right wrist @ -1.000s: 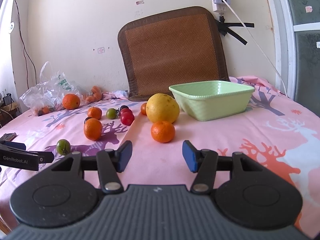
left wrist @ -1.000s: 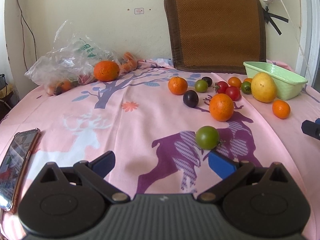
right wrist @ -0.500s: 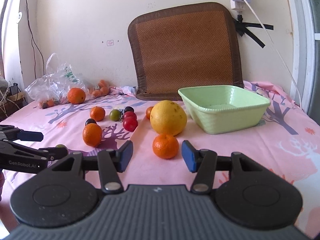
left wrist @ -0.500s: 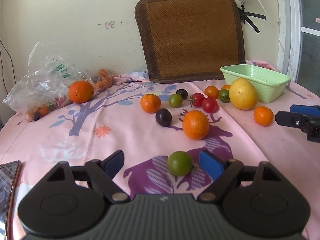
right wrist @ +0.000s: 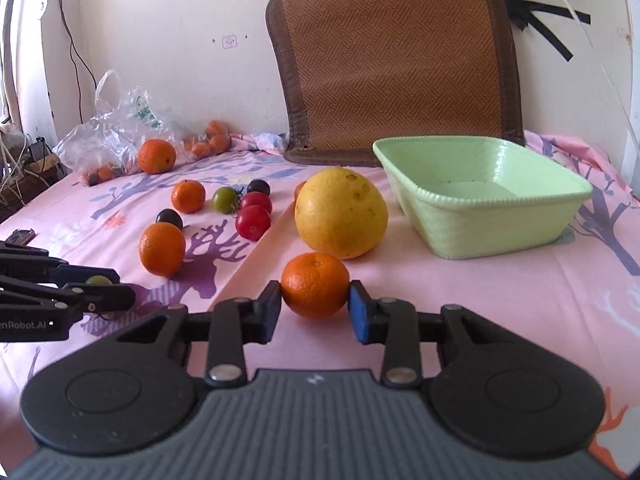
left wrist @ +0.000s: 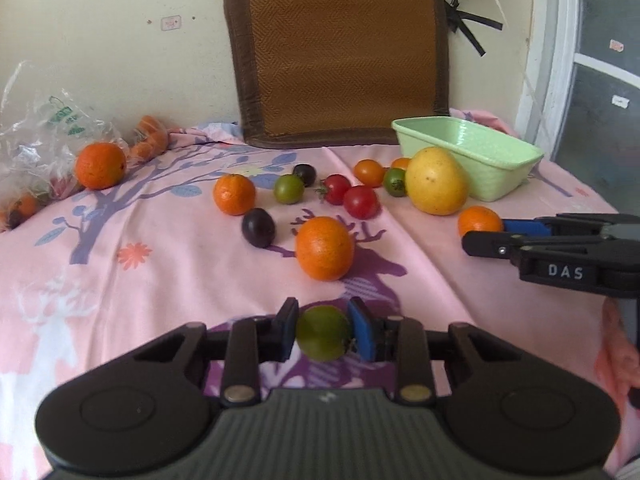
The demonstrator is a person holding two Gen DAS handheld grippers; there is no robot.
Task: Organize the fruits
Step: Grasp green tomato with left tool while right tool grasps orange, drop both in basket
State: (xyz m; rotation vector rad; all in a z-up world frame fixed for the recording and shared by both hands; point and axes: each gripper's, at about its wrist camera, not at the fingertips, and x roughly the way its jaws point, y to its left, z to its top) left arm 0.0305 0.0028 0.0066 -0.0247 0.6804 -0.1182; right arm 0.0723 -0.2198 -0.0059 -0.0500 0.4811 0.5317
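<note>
On the pink deer-print cloth [left wrist: 160, 280], my left gripper [left wrist: 323, 320] is shut on a small green tomato [left wrist: 323, 336], its blue pads pressing both sides. In the right wrist view, my right gripper [right wrist: 315, 300] has its jaws closing on a small orange [right wrist: 315, 286], and both pads touch its sides. Each gripper shows in the other's view: the right gripper [left wrist: 482, 232] by the small orange [left wrist: 478, 219], the left gripper [right wrist: 120, 288] around the green tomato [right wrist: 98, 280]. A light green basin [right wrist: 480, 216] stands to the right, with no fruit in it.
A big yellow citrus [right wrist: 340, 212] lies just behind the small orange. Oranges [left wrist: 324, 248], red tomatoes [left wrist: 360, 201], dark plums [left wrist: 259, 227] and green tomatoes [left wrist: 289, 189] are scattered mid-cloth. A plastic bag [right wrist: 116, 128] sits at the back left, a brown cushion [left wrist: 340, 52] leans on the wall, and a phone [right wrist: 22, 235] lies left.
The left jaws went from wide open to closed on the green tomato. The right gripper moved forward around the small orange and its jaws narrowed onto it.
</note>
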